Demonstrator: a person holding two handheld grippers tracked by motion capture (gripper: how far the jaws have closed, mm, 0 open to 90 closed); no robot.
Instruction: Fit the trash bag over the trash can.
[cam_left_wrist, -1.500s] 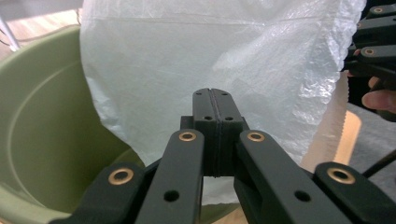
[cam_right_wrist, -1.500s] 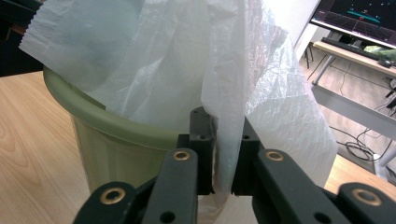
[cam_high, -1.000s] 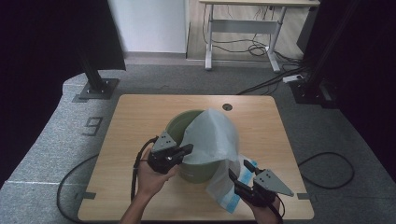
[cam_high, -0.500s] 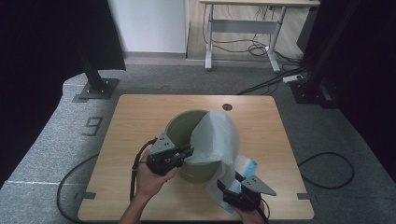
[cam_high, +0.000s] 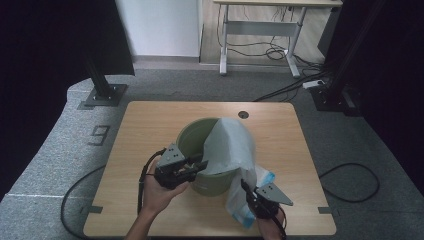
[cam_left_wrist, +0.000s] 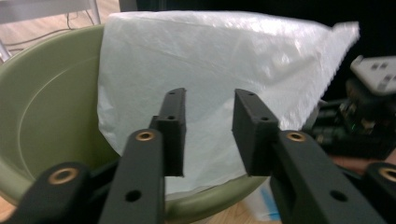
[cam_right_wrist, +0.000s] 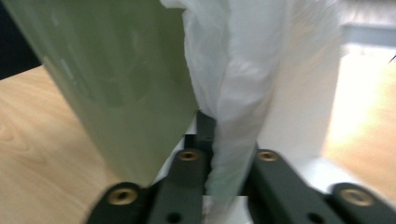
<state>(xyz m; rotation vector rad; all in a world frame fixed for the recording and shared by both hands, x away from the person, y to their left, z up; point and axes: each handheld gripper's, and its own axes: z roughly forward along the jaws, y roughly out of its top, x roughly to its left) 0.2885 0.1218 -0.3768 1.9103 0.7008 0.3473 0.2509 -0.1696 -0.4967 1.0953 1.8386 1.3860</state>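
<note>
The right gripper (cam_high: 248, 192) has just been closing and now pinches a fold of the white plastic bag (cam_high: 235, 145) between its jaws, low at the near right of the green bucket (cam_high: 195, 137). The left gripper (cam_high: 200, 166) sits at the bucket's near rim; its jaws have just been opening and now stand apart, pads clear of the plastic, nothing held. The bucket stands mid-desk with the bag draped over its right half and hanging down the outside toward the desk (cam_high: 150, 120).

Lining the bucket looks about half done — the left part of the rim is still bare, and the bag's mouth is not yet spread around it.

Nothing else lies on the desk; only the bunched plastic itself and the trailing cables (cam_high: 142, 177) could snag.
</note>
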